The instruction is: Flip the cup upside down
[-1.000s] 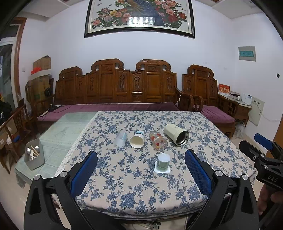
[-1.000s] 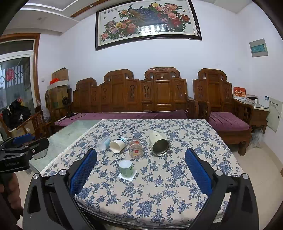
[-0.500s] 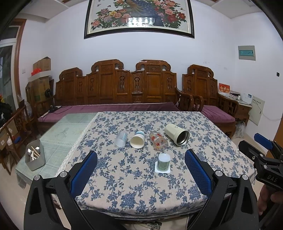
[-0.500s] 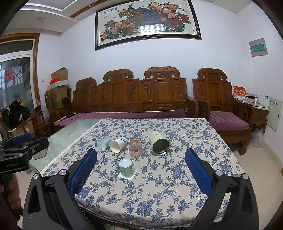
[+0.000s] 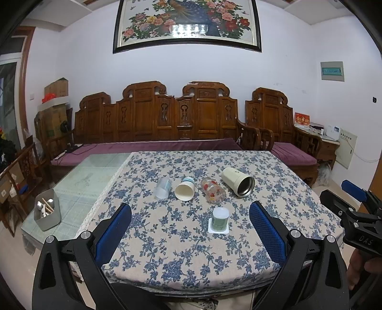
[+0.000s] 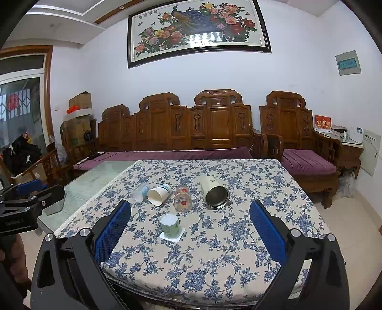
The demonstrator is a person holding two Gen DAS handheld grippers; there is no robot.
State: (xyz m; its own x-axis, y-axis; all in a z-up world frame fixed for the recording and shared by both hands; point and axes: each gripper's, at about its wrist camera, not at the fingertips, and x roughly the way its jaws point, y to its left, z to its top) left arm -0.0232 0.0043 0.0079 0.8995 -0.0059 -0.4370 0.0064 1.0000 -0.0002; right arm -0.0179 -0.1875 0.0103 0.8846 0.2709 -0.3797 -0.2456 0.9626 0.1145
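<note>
White walls carried a framed flower painting (image 5: 187, 22); carved wooden benches (image 6: 191, 126) with purple cushions lined them, cardboard boxes (image 6: 78, 119) stacked left, pale tiled floor (image 6: 353, 229).

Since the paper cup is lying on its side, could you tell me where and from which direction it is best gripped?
Grip the white paper cup across its mid-body, coming from above with the fingers either side of its wall. It lies with the open mouth toward the cameras, between the clear plastic cup and the flowered glass, so a side approach looks crowded.
</note>
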